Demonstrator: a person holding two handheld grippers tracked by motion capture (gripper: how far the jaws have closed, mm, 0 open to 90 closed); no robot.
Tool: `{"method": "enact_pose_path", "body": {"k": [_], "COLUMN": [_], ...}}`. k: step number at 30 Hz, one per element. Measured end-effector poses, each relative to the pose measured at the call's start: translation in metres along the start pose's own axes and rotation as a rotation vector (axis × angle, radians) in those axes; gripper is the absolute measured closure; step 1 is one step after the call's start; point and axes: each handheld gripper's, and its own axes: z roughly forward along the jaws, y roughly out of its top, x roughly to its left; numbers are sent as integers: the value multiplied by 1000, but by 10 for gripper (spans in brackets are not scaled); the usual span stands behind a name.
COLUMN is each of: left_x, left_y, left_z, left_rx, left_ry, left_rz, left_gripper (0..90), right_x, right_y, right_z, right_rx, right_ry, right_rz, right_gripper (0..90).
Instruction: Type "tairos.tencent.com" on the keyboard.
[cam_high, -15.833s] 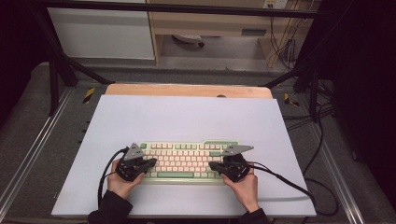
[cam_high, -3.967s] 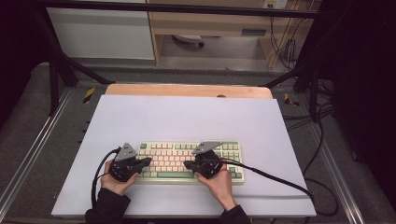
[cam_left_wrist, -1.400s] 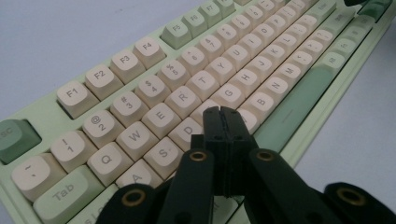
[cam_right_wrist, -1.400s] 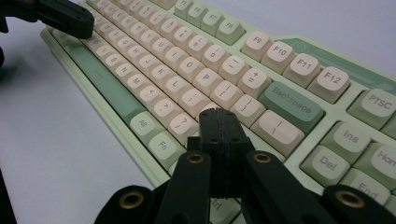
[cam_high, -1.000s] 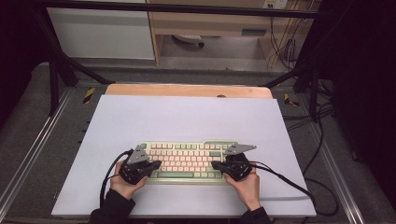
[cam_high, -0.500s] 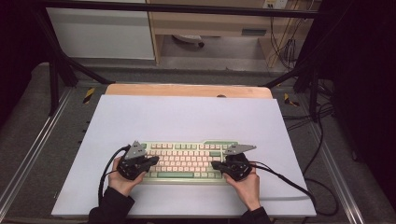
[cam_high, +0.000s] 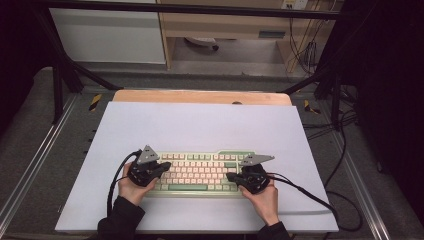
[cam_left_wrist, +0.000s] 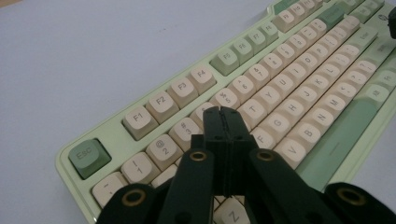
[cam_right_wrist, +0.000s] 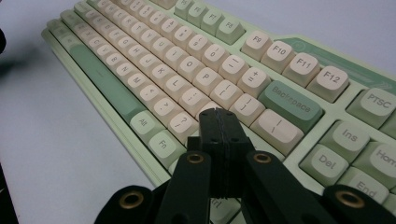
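Note:
A pale green keyboard (cam_high: 200, 172) with cream and green keys lies near the front of the white table top (cam_high: 200, 125). My left gripper (cam_high: 164, 168) is over its left end, shut, with nothing between the jaws. In the left gripper view the closed tips (cam_left_wrist: 223, 113) hover over the keyboard (cam_left_wrist: 289, 79) in the number and upper letter rows. My right gripper (cam_high: 231, 176) is over the right end, also shut and empty. Its closed tips (cam_right_wrist: 218, 115) sit over the keyboard (cam_right_wrist: 154, 60) just below Backspace.
A wooden table edge (cam_high: 200, 96) runs along the back. Metal frame rails (cam_high: 35, 155) flank both sides. A black cable (cam_high: 305, 192) trails from the right gripper across the table to the floor at the right. The far half of the table top is bare.
Four seconds ago the right gripper was over the keyboard's middle; it is back at the right end. Over the last second the left gripper edged slightly left; the right kept still.

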Motion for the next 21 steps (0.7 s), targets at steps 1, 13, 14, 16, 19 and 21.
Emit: {"method": "enact_pose_path", "body": {"k": [1, 13, 14, 16, 19, 21], "left_x": [0, -1, -1, -1, -1, -1], "left_y": [1, 0, -1, -1, -2, -3], "left_z": [1, 15, 16, 17, 18, 19], "left_rx": [2, 14, 15, 19, 23, 26], "left_ry": [3, 5, 6, 4, 4, 3], "left_rz": [0, -5, -5, -5, -6, -3], "left_gripper": [900, 900, 900, 900, 900, 900], "right_x": [0, 0, 0, 0, 0, 0], "right_y": [0, 0, 0, 0, 0, 0], "right_z": [0, 0, 0, 0, 0, 0], "right_rx": [-1, -2, -2, -1, -1, -1], "right_ry": [0, 0, 0, 0, 1, 0], "right_rz": [3, -4, -4, -2, -2, -3], "right_gripper": [900, 900, 900, 900, 900, 900]}}
